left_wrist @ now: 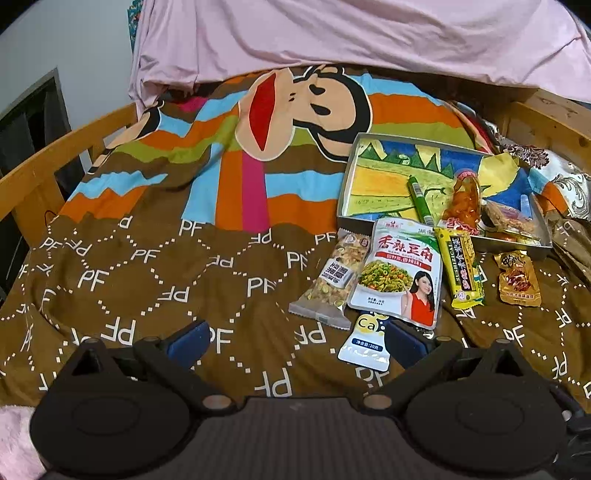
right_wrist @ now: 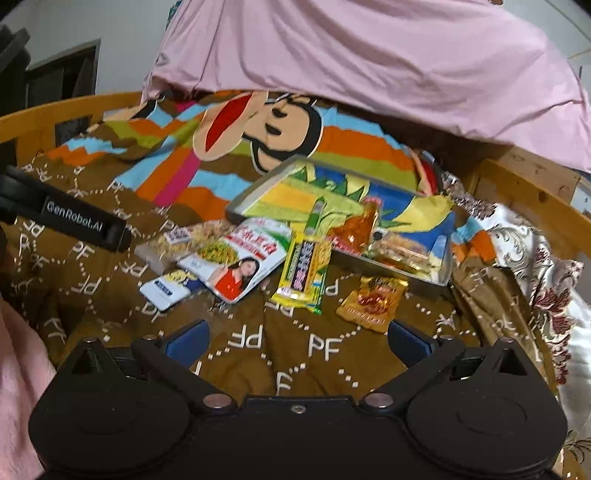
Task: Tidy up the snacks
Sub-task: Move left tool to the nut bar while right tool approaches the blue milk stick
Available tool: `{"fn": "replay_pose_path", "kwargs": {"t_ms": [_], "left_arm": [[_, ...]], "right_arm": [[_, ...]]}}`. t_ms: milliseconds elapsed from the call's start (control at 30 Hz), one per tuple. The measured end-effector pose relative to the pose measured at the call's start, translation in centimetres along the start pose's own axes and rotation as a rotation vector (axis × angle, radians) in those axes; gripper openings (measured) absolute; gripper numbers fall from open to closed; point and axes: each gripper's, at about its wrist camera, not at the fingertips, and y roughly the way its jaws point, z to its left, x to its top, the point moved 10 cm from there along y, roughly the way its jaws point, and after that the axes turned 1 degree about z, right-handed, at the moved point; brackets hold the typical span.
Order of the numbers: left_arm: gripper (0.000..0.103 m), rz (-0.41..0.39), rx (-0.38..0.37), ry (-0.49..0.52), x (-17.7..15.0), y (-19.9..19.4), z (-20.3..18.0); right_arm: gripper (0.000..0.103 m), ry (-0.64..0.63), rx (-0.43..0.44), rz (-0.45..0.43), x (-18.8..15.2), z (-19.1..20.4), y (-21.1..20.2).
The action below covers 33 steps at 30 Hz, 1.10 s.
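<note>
Snack packets lie on a brown blanket (left_wrist: 147, 266) before a metal tray (left_wrist: 345, 192) with a painted bottom. On the blanket: a clear nut bar (left_wrist: 332, 280), a white green-bean pouch (left_wrist: 399, 273), a yellow bar (left_wrist: 461, 269), an orange packet (left_wrist: 519, 278) and a small white Ca pouch (left_wrist: 365, 343). In the tray lie a green stick (left_wrist: 419, 199) and orange snacks (left_wrist: 463, 201). My left gripper (left_wrist: 295, 339) is open, its right finger beside the Ca pouch. My right gripper (right_wrist: 297, 341) is open just short of the orange packet (right_wrist: 373, 299), with the tray (right_wrist: 243, 203) behind.
Wooden bed rails (left_wrist: 55, 166) run along both sides. A pink sheet (left_wrist: 351, 33) hangs over the far end. The left gripper's body (right_wrist: 70, 218) shows at the left of the right wrist view. Patterned cloth (right_wrist: 535, 266) is bunched at the right.
</note>
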Motion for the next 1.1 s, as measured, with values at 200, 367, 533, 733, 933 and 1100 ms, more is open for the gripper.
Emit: {"fn": "replay_pose_path", "kwargs": {"t_ms": [200,367,533,733,933,1100], "left_arm": [[0.102,0.025,-0.001,0.009,-0.1,0.5,-0.2],[0.102,0.068,-0.014,-0.040,-0.3,1.0,0.3],[0.102,0.147,-0.044,-0.122,-0.5,2.1,1.3],[0.102,0.258,-0.113,-0.245,-1.2,4.2,2.3],[0.102,0.324,-0.137,-0.256,-1.1,6.0,2.6],[0.102,0.325,-0.124,-0.169,0.0,7.6,2.3]], "right_arm": [[0.102,-0.028,0.024,0.053,-0.8,1.0,1.0],[0.102,-0.056,0.041,0.078,-1.2,1.7,1.4],[0.102,-0.059,0.068,0.099,-1.4,2.2,2.1],[0.102,-0.056,0.101,0.115,-1.3,2.3,3.1],[0.102,-0.084,0.105,0.077,0.4,1.7,4.5],[0.102,-0.090,0.089,0.021,2.2,0.9,5.6]]}}
